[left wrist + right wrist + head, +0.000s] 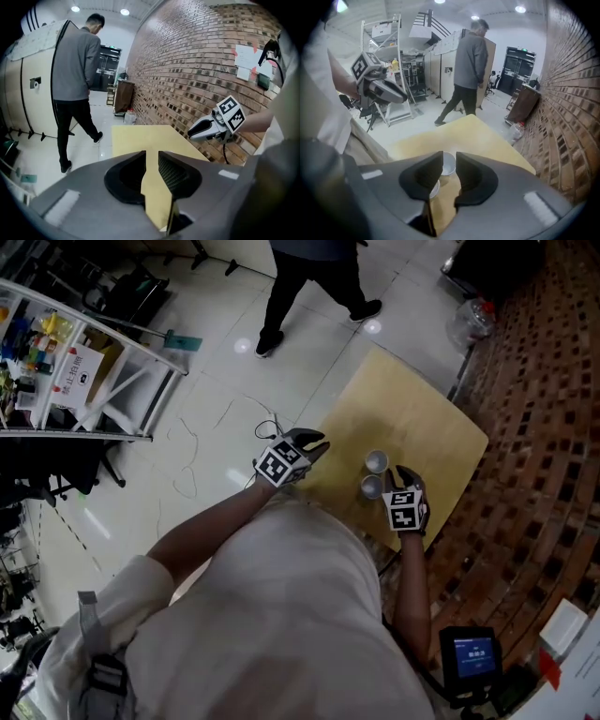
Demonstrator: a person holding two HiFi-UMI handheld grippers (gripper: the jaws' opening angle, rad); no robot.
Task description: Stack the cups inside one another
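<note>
Two small silvery metal cups (376,461), upright and just beside each other on a pale yellow square wooden table (422,418), right of centre in the head view; touching or not, impossible to tell. One cup toward the top of the frame, the other (372,486) just below it, close against the tips of the right gripper (404,474).

In the right gripper view, a narrow gap between the dark jaws of the right gripper (449,171), nothing pressed between them. Seen through that gap, one cup (447,163) on the table beyond; the second (434,189) lower left, partly hidden behind the left-hand jaw.

Left gripper (317,442) at the table's left edge in the head view, well apart from the cups. In its own view, jaws of the left gripper (151,159) moderately apart, only bare table top between them.

Further out: red-brown brick wall (544,427) along the right side, glossy white tiled floor (234,399), white metal shelf rack (84,362) at upper left, and a person in a grey top and dark trousers (309,277) at the top of the frame.
</note>
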